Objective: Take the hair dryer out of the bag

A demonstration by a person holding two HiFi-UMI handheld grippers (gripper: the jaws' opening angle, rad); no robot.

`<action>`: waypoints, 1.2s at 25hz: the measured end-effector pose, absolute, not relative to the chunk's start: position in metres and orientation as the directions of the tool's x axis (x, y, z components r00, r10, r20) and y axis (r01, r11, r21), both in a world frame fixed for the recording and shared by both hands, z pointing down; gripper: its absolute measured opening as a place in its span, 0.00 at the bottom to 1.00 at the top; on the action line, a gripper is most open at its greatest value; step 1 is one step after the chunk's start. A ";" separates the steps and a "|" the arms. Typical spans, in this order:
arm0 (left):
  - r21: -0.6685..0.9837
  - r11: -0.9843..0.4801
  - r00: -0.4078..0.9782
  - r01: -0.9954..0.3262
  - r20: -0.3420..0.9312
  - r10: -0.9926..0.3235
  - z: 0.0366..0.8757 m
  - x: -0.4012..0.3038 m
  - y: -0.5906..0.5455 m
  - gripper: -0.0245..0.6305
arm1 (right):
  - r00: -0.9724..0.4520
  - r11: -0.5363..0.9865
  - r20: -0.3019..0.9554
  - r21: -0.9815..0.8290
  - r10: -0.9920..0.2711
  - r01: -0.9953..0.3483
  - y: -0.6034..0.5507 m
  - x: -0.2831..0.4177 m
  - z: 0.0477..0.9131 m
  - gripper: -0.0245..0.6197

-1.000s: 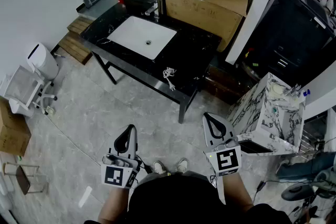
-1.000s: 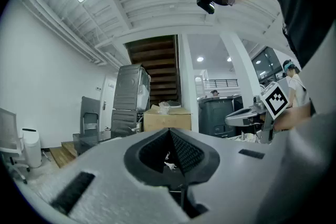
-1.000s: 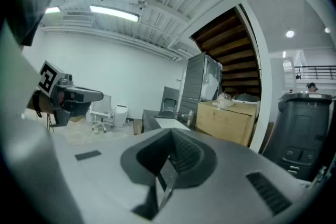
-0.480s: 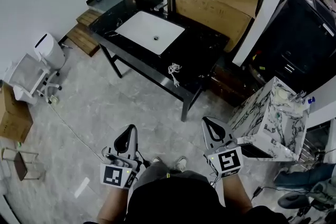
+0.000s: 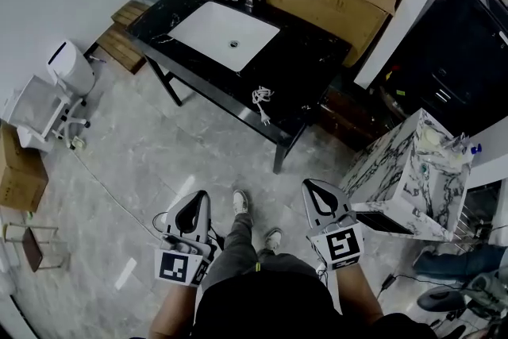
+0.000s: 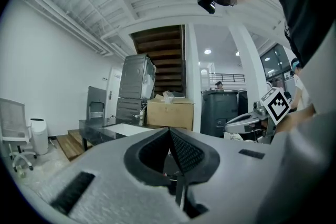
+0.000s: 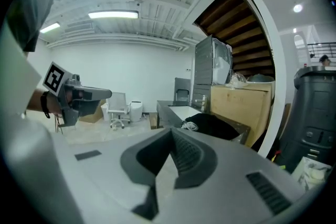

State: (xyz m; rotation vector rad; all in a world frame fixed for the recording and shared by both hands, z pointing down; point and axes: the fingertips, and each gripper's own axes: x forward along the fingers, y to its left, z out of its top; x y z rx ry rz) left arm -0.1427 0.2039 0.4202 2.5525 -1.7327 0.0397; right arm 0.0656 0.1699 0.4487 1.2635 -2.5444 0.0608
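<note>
**A:** Head view: why are the grippers held low?

**B:** I carry the left gripper [image 5: 193,206] and right gripper [image 5: 321,194] closed and empty, well apart from the table [image 5: 155,32].

**A:** Left gripper view?

**B:** Jaws together. No bag shows.

**A:** Right gripper view?

**B:** Jaws together. The bag [image 7: 212,126] lies on the table. The hair dryer is unseen, presumably inside.

The head view looks steeply down from above: left gripper [image 5: 195,199] near at 7 o'clock, right gripper [image 5: 314,189] at 5 o'clock, black table [image 5: 309,67] far at 12 o'clock. Both gripper views look roughly level from low, and both share this table.
</note>
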 end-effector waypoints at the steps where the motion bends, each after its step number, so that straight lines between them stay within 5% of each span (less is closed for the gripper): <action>1: 0.033 -0.374 0.376 -0.927 0.056 -0.925 0.424 -0.141 0.197 0.07 | -0.562 0.607 0.292 0.093 -0.774 -0.789 0.167 0.066 0.449 0.06; 16: 0.069 -0.504 0.501 -0.861 -0.061 -0.863 0.399 -0.159 0.034 0.07 | -0.481 0.547 0.306 0.187 -0.822 -0.816 0.031 0.035 0.426 0.06; 30: 0.177 -0.634 0.649 -0.753 0.042 -0.760 0.443 -0.128 -0.062 0.07 | -0.393 0.517 0.424 0.230 -0.816 -0.825 -0.018 0.012 0.457 0.06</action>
